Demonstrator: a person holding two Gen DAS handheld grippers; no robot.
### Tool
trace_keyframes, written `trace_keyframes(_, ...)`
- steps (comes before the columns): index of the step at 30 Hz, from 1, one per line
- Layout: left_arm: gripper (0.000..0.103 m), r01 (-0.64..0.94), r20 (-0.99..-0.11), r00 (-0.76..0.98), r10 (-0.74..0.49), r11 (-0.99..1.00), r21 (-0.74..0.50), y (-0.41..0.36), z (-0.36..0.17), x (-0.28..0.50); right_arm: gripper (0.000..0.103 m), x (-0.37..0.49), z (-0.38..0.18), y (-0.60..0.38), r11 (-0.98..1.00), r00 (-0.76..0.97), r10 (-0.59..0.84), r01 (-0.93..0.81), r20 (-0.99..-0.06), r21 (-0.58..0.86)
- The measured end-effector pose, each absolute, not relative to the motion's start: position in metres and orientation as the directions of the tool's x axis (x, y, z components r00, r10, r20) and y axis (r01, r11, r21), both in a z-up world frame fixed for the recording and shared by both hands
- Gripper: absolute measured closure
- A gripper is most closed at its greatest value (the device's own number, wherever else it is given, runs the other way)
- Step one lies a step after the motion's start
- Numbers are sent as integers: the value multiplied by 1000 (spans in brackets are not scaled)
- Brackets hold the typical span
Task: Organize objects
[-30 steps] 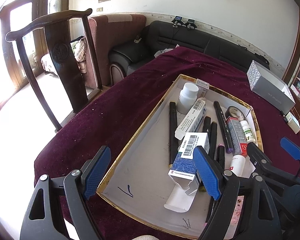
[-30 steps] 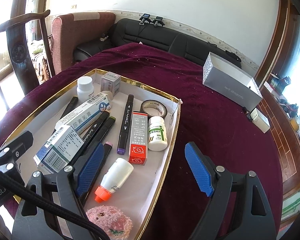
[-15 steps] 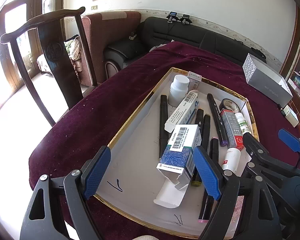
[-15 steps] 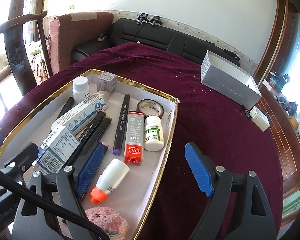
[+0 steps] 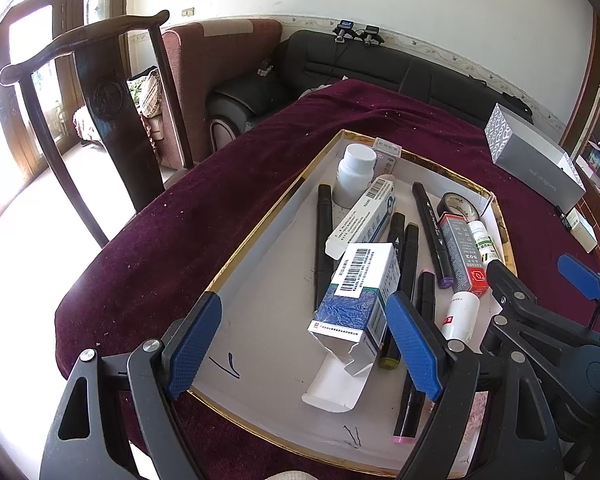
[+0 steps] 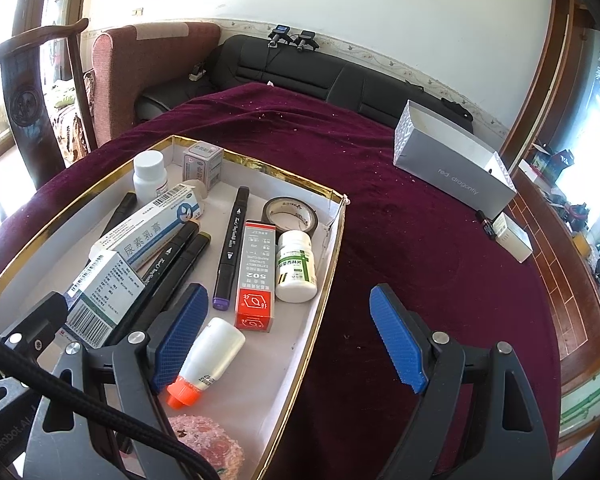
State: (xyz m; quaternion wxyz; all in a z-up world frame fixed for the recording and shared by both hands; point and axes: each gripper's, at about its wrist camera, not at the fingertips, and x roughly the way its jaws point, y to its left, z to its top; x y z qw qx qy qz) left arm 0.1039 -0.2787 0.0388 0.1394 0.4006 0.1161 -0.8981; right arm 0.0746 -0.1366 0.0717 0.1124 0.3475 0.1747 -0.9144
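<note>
Barely shifted, left gripper [image 5: 304, 344] has eased back from the tray [image 5: 268, 220], jaws wide around the blue-green medicine box [image 5: 356, 292] without touching; right gripper [image 6: 288, 340] open, empty — sorting not started.

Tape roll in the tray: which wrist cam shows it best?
Right wrist. The tape roll lies fully visible there, top face and hole clear. In the left wrist view the tape roll is smaller, partly hidden behind the red glue box.

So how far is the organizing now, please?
Done: the markers, medicine boxes, bottles and tape already lie inside the gold-edged tray. In hand: nothing; the left gripper and right gripper are both open. Left: the items are still jumbled, and the grey box sits outside.
</note>
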Motion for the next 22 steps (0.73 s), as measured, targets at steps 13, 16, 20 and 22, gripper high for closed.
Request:
trace_keyframes(13,23,357,-752,-638,-165,-929,-99,-280,38,105,19,74,72,-135,-914,-736,-73,319,-673,-251)
trace_keyframes(16,23,364,-754,-632,-178,-927,-86,-280,38,106,19,74,73,-135,-914,-736,-75,321,-672,-249)
trace_keyframes(20,23,362,-761,-627,-167,-927,-94,-280,38,107,19,74,74,-133,-916,-733,-83,322,-675,-238)
trace_keyframes(22,23,365,-765,-624,-159,-925,-106,-281,38,106,19,74,74,-132,-917,-734,-85,322,-674,-235)
